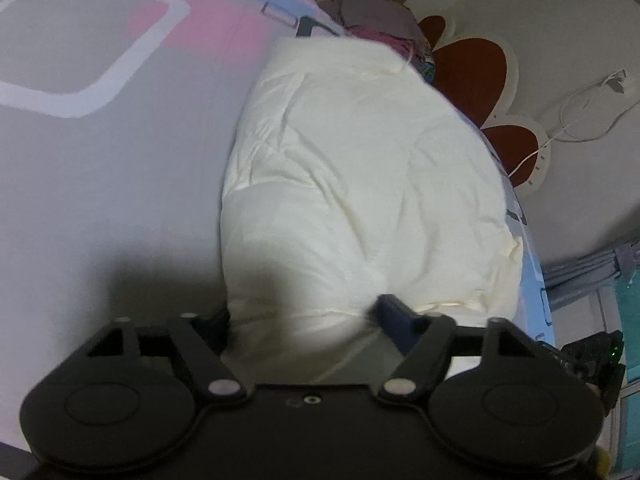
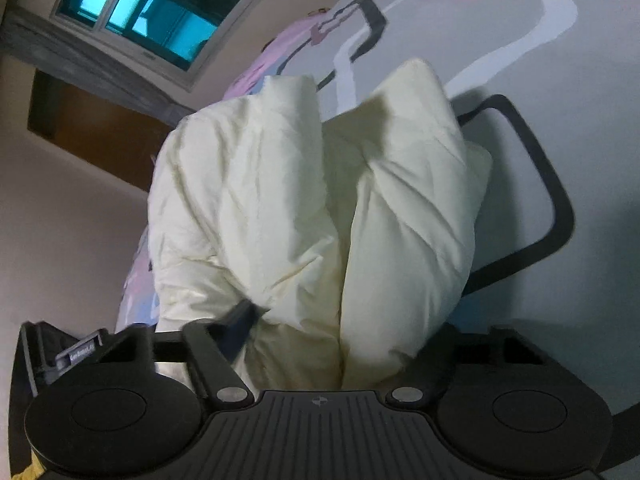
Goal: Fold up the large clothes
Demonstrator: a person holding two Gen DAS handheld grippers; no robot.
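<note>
Lying bunched on the patterned bedsheet [image 1: 100, 200], a cream padded garment [image 1: 360, 184], puffy and creased, with its near end reaching in between the fingers of the left gripper [image 1: 304, 320]. Spread wide around that near end, the jaws, one dark fingertip [image 1: 390, 310] pressed against the fabric's right side, the other mostly hidden at the garment's left edge; whether actually pinching, cannot tell. Beyond the garment's far end, a heap of other clothes [image 1: 372, 20] in brown and pink. Just right of the garment, a brown-and-cream flower-shaped mat [image 1: 468, 72] on the floor, with a white cable [image 1: 580, 116] looped further right.

From the right wrist camera, same garment [image 2: 260, 200] gathered into two upright folds, a deep crease between them. Filling the right gripper [image 2: 336, 336], the fabric, bulging between the spread fingers, left fingertip [image 2: 240, 320] dug into the cloth, right one buried; seemingly gripped, though not certain. Behind the garment, grey sheet with pink, white and dark looping bands [image 2: 560, 208]. Up and left of the garment, a window [image 2: 152, 8].
</note>
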